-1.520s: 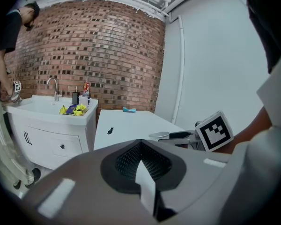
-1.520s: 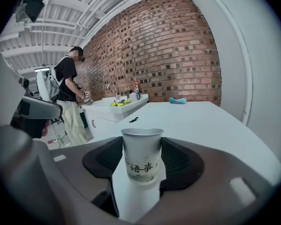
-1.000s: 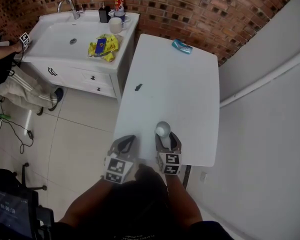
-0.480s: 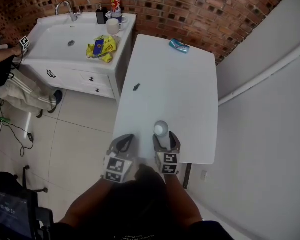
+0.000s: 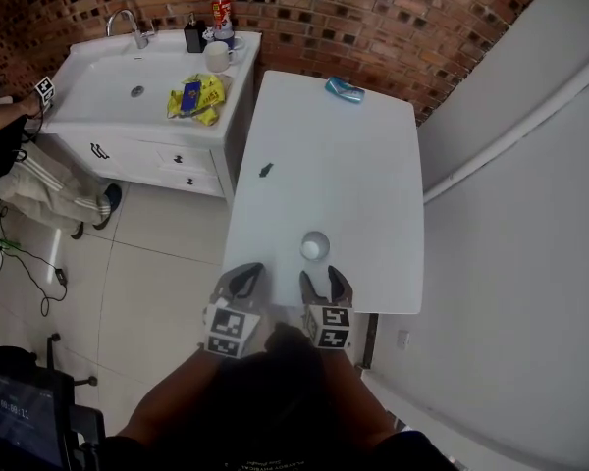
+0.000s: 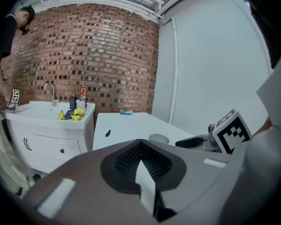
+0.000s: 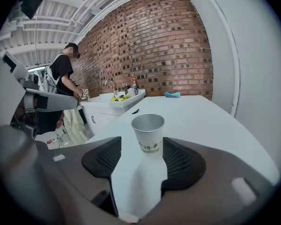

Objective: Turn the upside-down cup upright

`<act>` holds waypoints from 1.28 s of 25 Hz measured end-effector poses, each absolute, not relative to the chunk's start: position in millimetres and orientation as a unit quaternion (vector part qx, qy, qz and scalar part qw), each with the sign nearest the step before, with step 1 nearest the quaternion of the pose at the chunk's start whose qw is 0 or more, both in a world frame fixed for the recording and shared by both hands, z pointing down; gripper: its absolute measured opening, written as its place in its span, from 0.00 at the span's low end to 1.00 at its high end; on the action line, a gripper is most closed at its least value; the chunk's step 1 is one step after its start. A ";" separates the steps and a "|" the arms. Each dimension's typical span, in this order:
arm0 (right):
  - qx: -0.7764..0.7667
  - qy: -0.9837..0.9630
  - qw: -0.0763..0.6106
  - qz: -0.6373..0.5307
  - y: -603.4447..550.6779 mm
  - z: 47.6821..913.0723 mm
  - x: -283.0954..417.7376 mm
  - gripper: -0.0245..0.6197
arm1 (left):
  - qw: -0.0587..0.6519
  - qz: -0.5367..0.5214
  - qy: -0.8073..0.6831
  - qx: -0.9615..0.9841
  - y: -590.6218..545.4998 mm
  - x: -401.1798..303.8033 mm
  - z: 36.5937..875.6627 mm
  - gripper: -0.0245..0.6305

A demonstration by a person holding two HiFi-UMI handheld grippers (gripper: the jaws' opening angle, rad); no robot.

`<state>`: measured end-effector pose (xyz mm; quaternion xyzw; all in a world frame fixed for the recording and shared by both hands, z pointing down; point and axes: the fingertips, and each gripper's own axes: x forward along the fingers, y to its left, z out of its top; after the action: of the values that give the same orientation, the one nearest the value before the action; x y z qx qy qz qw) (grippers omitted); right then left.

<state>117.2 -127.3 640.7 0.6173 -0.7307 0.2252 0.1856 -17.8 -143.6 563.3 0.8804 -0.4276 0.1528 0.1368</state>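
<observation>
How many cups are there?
2. A paper cup stands upright near the front of the white table; a white mug sits on the sink counter beside the bottles. More could hide behind those.

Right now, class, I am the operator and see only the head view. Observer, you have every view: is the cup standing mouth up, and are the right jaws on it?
Observer: The right gripper view shows the cup upright on the table, mouth up, with dark print on its side.
Operator: And the right gripper?
Observer: The right gripper is closing its jaws with nothing between them. The cup stands just ahead, untouched.
Operator: The left one?
Observer: The left gripper has its jaws shut and empty.
</observation>
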 end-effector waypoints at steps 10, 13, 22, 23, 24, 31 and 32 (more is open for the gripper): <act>0.644 -0.720 0.169 0.197 -106.6 602.7 110.3 0.14 | 0.111 0.145 -0.435 0.882 -133.2 -38.4 547.8 0.03; 0.650 -0.712 0.169 0.206 -96.4 599.8 111.9 0.07 | 0.108 0.141 -0.432 0.884 -125.9 -41.1 541.9 0.03; 0.655 -0.714 0.152 0.197 -65.3 570.4 87.7 0.06 | 0.128 0.126 -0.428 0.886 -92.5 -52.9 538.6 0.03; 0.655 -0.714 0.151 0.196 -60.7 567.1 84.8 0.06 | 0.130 0.126 -0.427 0.886 -87.7 -53.5 538.8 0.03; 0.656 -0.714 0.150 0.194 -56.0 564.2 81.7 0.06 | 0.132 0.126 -0.425 0.887 -82.6 -54.2 539.0 0.03; 0.650 -0.715 0.170 0.191 -29.5 563.6 70.1 0.06 | 0.139 0.134 -0.431 0.882 -59.6 -66.7 535.9 0.03; 0.649 -0.716 0.172 0.192 -26.2 566.6 70.6 0.06 | 0.137 0.135 -0.434 0.880 -57.9 -67.3 536.1 0.03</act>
<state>70.6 -26.2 566.6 0.6490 -0.7158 0.1917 0.1721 -67.3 -57.9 536.1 0.8804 -0.4336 0.1345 0.1372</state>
